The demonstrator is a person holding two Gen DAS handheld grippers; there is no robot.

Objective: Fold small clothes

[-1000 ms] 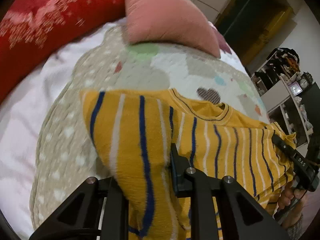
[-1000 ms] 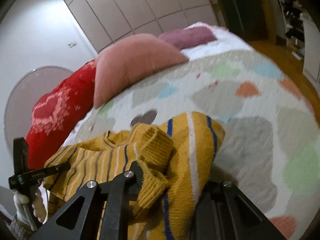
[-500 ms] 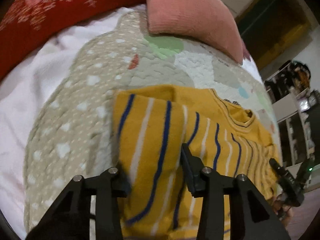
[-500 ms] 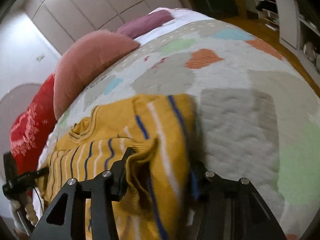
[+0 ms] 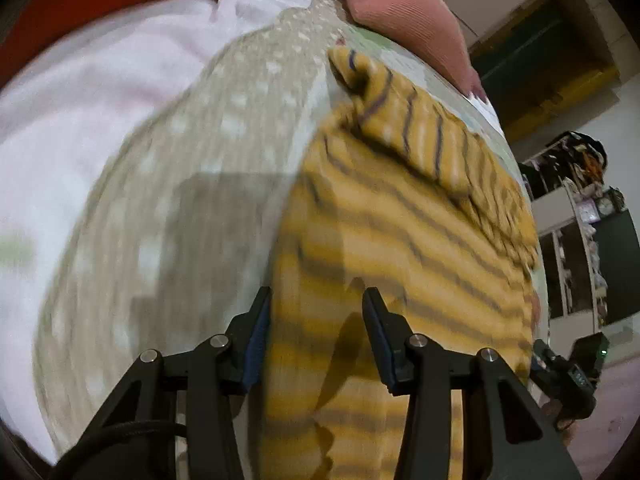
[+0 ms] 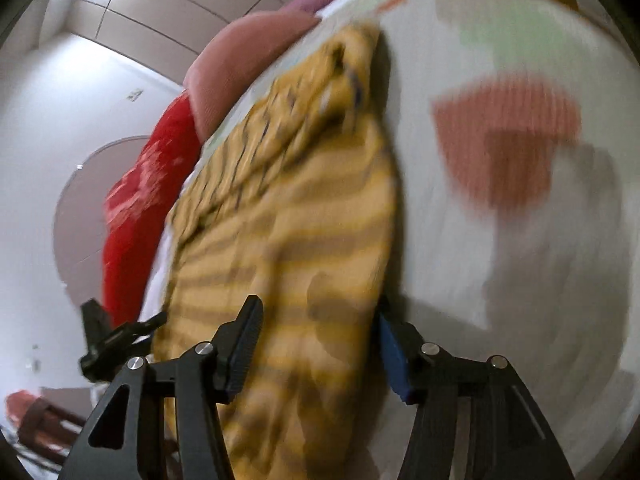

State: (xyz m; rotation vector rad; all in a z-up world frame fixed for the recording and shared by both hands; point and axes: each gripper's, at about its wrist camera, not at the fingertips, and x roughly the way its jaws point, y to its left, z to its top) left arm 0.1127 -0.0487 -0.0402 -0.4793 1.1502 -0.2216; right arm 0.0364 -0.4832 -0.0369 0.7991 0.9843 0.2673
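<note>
Left wrist view: left gripper (image 5: 316,312) gapes over the striped yellow sweater (image 5: 400,248) at six o'clock on the quilt (image 5: 180,184), gripping nothing — likewise right gripper (image 6: 316,320). Soft, limp knit — pinch hem corners.

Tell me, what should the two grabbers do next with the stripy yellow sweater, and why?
Probably close both on the near hem and carry it toward the collar. The left gripper and right gripper are open over the yellow sweater, whose sleeves already seem folded in.
</note>
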